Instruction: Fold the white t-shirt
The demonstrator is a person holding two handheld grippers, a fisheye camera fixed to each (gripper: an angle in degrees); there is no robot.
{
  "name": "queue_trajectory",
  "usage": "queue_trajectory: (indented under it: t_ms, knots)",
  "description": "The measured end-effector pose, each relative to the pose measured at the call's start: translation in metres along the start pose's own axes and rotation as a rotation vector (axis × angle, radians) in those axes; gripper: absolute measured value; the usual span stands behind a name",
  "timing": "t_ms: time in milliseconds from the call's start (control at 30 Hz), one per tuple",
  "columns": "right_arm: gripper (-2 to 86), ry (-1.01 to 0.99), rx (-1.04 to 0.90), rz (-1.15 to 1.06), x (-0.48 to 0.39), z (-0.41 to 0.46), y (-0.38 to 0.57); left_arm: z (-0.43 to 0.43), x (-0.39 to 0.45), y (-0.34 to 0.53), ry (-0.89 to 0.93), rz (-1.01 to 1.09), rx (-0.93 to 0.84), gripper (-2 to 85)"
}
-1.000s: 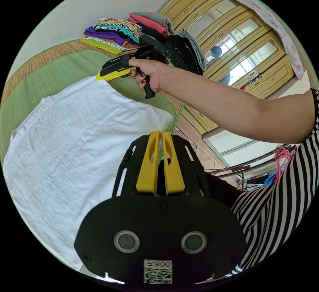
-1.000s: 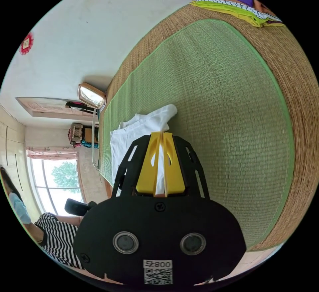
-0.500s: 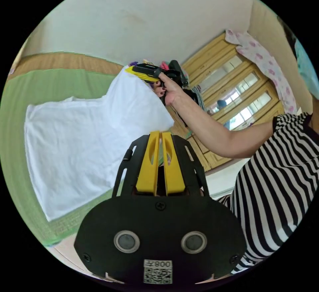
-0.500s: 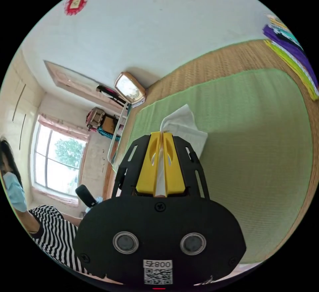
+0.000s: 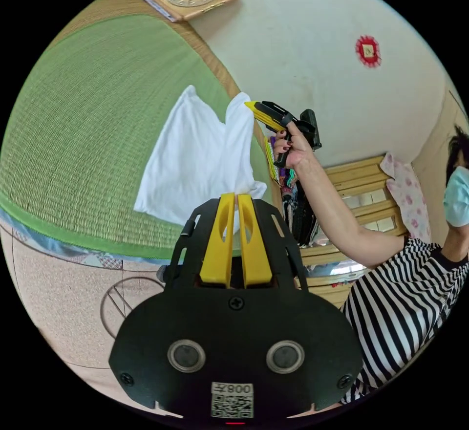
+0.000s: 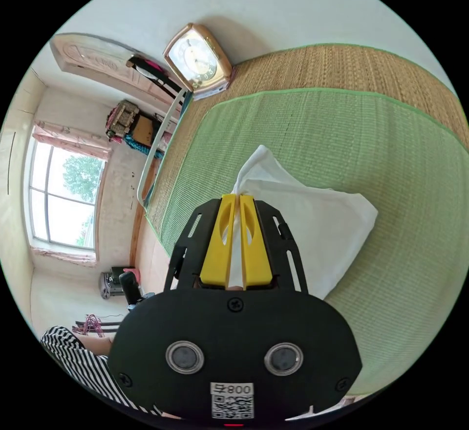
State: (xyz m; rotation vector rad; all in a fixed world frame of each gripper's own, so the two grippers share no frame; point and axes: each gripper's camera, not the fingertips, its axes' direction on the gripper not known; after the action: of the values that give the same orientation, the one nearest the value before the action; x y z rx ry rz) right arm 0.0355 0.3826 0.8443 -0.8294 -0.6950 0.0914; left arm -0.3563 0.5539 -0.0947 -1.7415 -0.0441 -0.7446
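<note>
Green mat [image 5: 88, 122]; both grippers hold t-shirt [image 5: 195, 156] aloft.

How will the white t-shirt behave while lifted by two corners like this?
Probably floppy: the t-shirt sags between the left gripper and right gripper. It seems light, hanging from small pinches. Its loose lower edge trails toward the mat, so it may drag or bunch.

We were in a lived-in room of a home. A green woven mat [image 6: 342, 122] with a straw-coloured border covered a wide sleeping surface beside a plain pale wall [image 5: 312, 34]. A wooden-framed clock [image 6: 200, 61] leaned against that wall. Yellow wooden cabinet doors [image 5: 361, 190], folded clothes [image 5: 281, 171], and a curtained window [image 6: 58, 195] completed the domestic setting.
</note>
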Motion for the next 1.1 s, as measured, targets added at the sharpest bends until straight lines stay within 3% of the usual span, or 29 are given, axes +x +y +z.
queue_trajectory:
  t_ms: [300,933,1100]
  knots:
    - [1.4,0.109,-0.136,-0.050,-0.024,0.104,-0.031,-0.038,-0.065,-0.008,-0.020,-0.109,0.006,0.8]
    - [2.1,0.111,-0.228,-0.023,-0.030,0.242,-0.033,-0.087,-0.128,-0.013,-0.044,-0.185,0.025,0.9]
    - [3.0,0.025,-0.251,-0.048,-0.035,0.267,-0.025,-0.099,-0.134,-0.011,-0.042,-0.184,0.026,0.9]
